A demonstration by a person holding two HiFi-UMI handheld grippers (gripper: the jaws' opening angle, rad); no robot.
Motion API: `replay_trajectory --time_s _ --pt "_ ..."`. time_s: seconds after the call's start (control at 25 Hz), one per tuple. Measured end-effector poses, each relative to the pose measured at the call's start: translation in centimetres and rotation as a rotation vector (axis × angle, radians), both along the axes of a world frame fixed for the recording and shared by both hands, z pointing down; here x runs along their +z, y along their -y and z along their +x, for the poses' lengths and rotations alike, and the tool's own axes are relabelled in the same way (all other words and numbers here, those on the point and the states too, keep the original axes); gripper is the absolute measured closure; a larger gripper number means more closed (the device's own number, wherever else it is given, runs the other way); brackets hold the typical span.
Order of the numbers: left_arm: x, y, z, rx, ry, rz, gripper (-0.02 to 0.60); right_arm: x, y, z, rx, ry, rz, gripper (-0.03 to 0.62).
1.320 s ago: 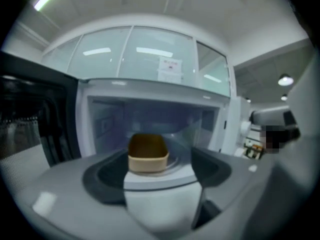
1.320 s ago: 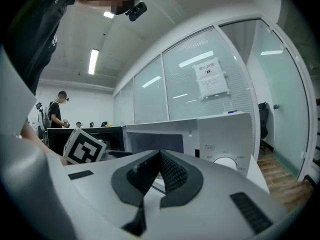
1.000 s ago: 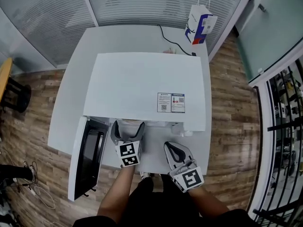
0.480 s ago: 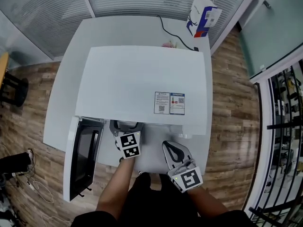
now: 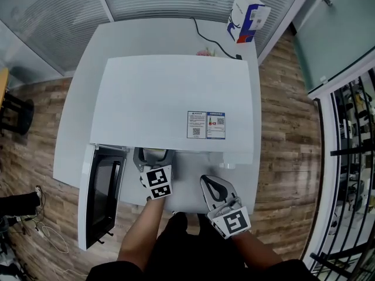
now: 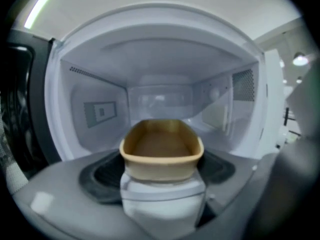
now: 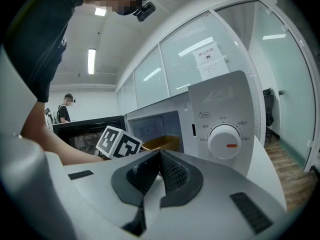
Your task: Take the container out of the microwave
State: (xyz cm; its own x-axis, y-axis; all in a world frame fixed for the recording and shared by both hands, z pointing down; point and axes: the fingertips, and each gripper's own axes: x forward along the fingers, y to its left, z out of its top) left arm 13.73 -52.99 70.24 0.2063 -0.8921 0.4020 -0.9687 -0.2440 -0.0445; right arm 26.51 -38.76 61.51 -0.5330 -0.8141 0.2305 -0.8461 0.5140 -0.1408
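A tan oval container (image 6: 161, 151) sits on a white base inside the open white microwave (image 5: 176, 98). My left gripper (image 6: 161, 176) reaches into the cavity, its jaws standing wide on either side of the container and closing; I see no pad pressing on it. In the head view the left gripper (image 5: 151, 158) is half hidden under the microwave's top edge. My right gripper (image 5: 210, 184) hangs shut and empty in front of the control panel, where its dial (image 7: 225, 140) is. The same container (image 7: 161, 143) shows in the right gripper view beside the left gripper's marker cube.
The microwave door (image 5: 102, 195) hangs open to the left, over the edge of the white table (image 5: 79, 110). A paper bag (image 5: 247, 16) and a black cable (image 5: 211, 43) lie behind the microwave. Glass partitions and wood floor surround the table. A person (image 7: 64, 109) stands far off.
My left gripper has pushed forward into the microwave opening, so its jaws now sit deeper under the top edge. The right gripper has stayed put.
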Motion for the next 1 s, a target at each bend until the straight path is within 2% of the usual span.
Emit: replay_trajectory --time_s 0.24,0.44,0.64,1.0 --pt "-1.1 -3.0 -0.2 -0.019 -0.041 0.011 0.129 -0.4 -0.9 -1.2 -0.012 -0.012 0.012 0.595" --pt "-2.5 -6.2 -0.8 0.004 -0.067 0.043 0.129 -1.3 -1.7 -2.4 -0.002 -0.009 0.042 0.595" --pt "-3.0 -9.5 -1.6 0.049 -0.035 0.068 0.129 -2.6 -2.6 -3.0 0.049 0.004 0.076 0.595" --pt "-4.3 -14.4 -3.2 0.059 -0.084 0.068 0.129 -4.2 -3.5 -3.3 0.134 -0.022 0.128 0.595"
